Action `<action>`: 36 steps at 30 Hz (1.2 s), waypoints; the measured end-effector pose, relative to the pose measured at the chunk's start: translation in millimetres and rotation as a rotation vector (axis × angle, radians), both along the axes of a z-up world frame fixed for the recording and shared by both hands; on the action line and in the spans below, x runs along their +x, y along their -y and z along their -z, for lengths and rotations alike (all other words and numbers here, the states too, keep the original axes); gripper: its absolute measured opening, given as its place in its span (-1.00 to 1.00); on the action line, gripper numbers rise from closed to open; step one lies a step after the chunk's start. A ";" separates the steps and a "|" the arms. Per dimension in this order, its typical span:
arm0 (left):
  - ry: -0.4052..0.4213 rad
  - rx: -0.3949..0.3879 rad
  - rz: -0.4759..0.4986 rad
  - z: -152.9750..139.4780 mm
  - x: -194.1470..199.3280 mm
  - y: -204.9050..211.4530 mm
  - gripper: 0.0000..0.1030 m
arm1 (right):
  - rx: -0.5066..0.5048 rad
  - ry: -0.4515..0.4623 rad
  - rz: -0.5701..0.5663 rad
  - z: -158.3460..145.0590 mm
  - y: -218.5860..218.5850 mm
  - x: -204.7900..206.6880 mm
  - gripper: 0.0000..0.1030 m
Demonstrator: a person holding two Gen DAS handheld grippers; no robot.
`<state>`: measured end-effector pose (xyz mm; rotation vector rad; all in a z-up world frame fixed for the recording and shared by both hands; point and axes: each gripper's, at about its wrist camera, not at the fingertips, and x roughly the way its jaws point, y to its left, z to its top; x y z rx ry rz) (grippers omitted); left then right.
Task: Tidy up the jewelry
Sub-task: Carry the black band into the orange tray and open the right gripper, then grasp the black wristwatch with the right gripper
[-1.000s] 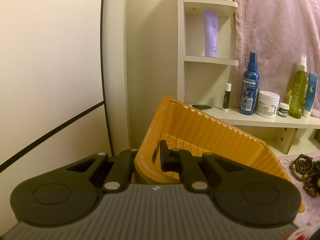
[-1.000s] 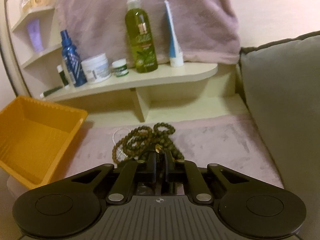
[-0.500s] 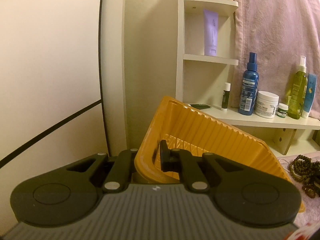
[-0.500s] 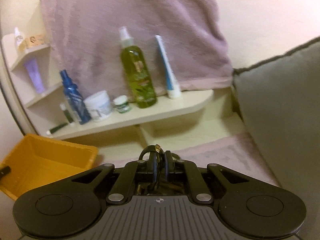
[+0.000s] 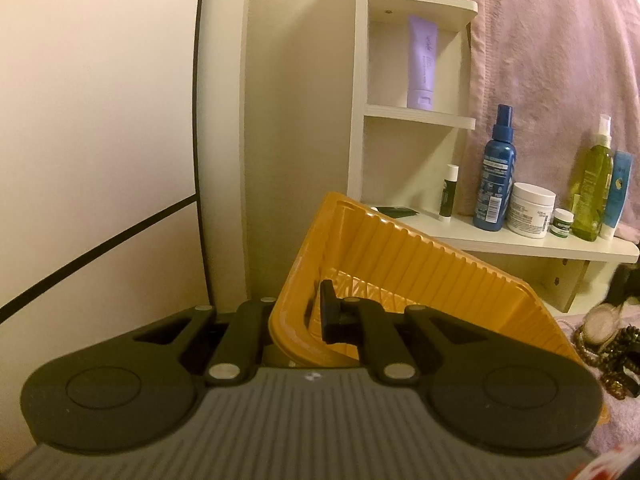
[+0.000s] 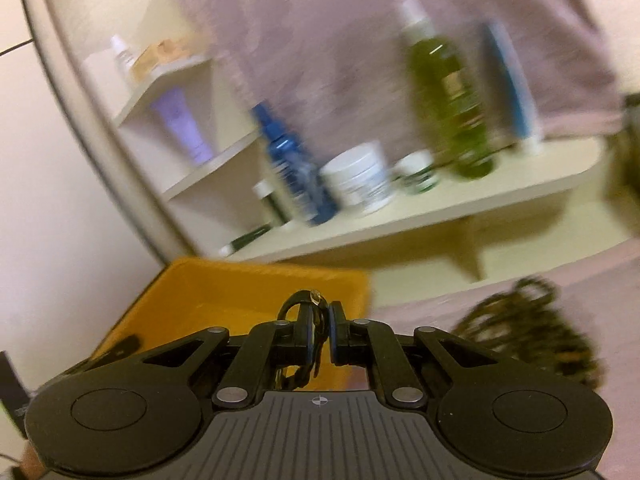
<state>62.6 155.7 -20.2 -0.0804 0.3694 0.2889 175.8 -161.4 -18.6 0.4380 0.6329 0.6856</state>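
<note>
Swung over the tilted yellow tray (image 6: pixel 240 292), right tool (image 6: pixel 319 322) pinches what looks like a bracelet (image 6: pixel 310 304), looped upward.

Right gripper (image 6: pixel 320 322) (bracelet (image 6: pixel 308 300) pinched) now before tray (image 6: pixel 224 292).

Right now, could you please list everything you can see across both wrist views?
tray: one, orange, tilted, its rim clamped by the left claw
dark cord piece: one, pinched in the right claw
bead strands: a dark pile, on the mauve cover
spray bottles: blue, green, on the shelf
jars: large white, small, on the shelf
tube: lilac, upper shelf
towel: mauve, hanging
left claw: shut
right claw: shut
</note>
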 end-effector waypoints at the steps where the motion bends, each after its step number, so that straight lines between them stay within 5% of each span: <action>1: 0.001 -0.001 0.001 0.1 -0.1 -0.5 -0.84 | 0.002 -0.010 -0.022 1.8 -5.3 0.1 -0.85; 10: 0.000 -0.007 0.013 1.3 0.7 0.9 -0.84 | -0.099 -0.116 -0.129 29.9 -44.6 8.5 -0.84; 16: -0.004 -0.006 0.018 1.1 1.4 2.0 -0.84 | -0.190 -0.070 -0.136 34.6 -51.8 12.5 -0.78; 18: -0.009 -0.004 0.019 1.1 2.0 1.5 -0.84 | -0.197 -0.026 -0.127 30.9 -52.9 11.6 -0.56; 19: -0.011 -0.004 0.019 1.0 2.4 0.9 -0.84 | -0.195 -0.012 -0.126 28.3 -52.1 10.9 -0.20; 20: -0.014 -0.005 0.019 1.0 2.6 0.7 -0.84 | -0.189 0.006 -0.114 25.6 -50.2 9.5 -0.05; 36: -0.015 -0.003 0.017 1.0 1.4 2.2 -0.84 | -0.382 -0.004 0.082 31.8 45.3 -37.5 -0.04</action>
